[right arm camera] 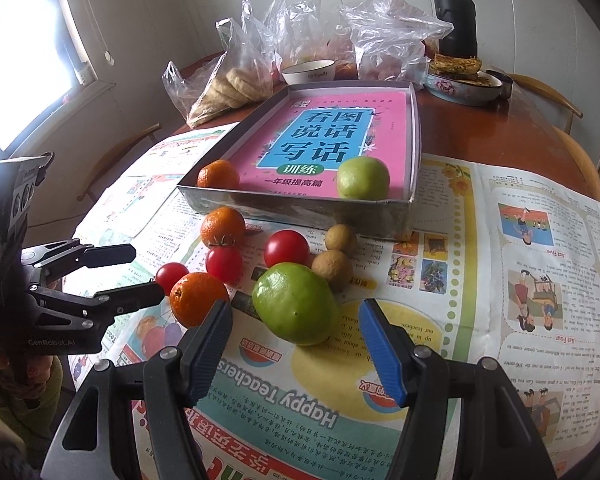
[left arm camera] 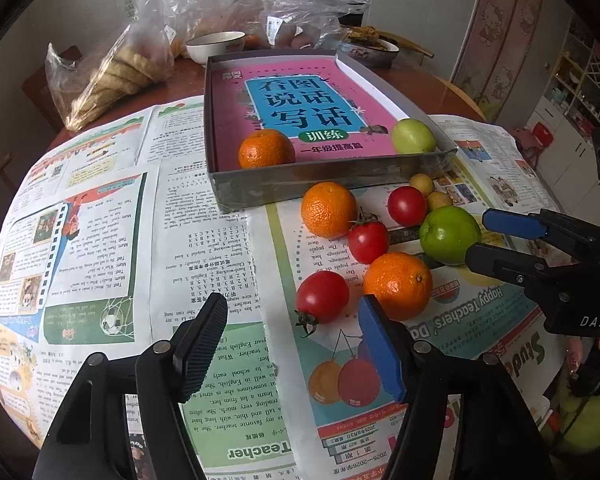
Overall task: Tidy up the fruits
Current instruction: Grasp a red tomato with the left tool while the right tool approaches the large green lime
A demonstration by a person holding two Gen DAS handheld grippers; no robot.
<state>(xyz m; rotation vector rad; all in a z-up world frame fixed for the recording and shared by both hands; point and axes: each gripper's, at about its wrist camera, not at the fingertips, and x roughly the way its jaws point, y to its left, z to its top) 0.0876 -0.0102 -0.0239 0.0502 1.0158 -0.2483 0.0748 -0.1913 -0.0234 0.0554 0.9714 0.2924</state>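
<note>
A grey box point(left arm camera: 324, 184) point(right arm camera: 300, 210) holds a pink book, one orange point(left arm camera: 266, 149) point(right arm camera: 218, 174) and one green fruit point(left arm camera: 413, 136) point(right arm camera: 363, 178). On the newspaper in front lie two oranges point(left arm camera: 398, 285) point(left arm camera: 328, 209), three tomatoes point(left arm camera: 322, 297) point(left arm camera: 368, 241) point(left arm camera: 406, 205), two small brown fruits point(right arm camera: 332, 269) and a big green fruit point(left arm camera: 449, 234) point(right arm camera: 295, 309). My left gripper point(left arm camera: 292, 320) point(right arm camera: 142, 274) is open, just short of the near tomato and orange. My right gripper point(right arm camera: 296, 324) point(left arm camera: 478, 238) is open, its fingers on either side of the big green fruit without touching it.
Plastic bags of food point(right arm camera: 236, 80), a white bowl point(right arm camera: 309, 71), a plate of food point(right arm camera: 462, 80) and a black flask point(right arm camera: 456, 20) stand behind the box. Wooden chairs point(right arm camera: 560, 108) ring the round table.
</note>
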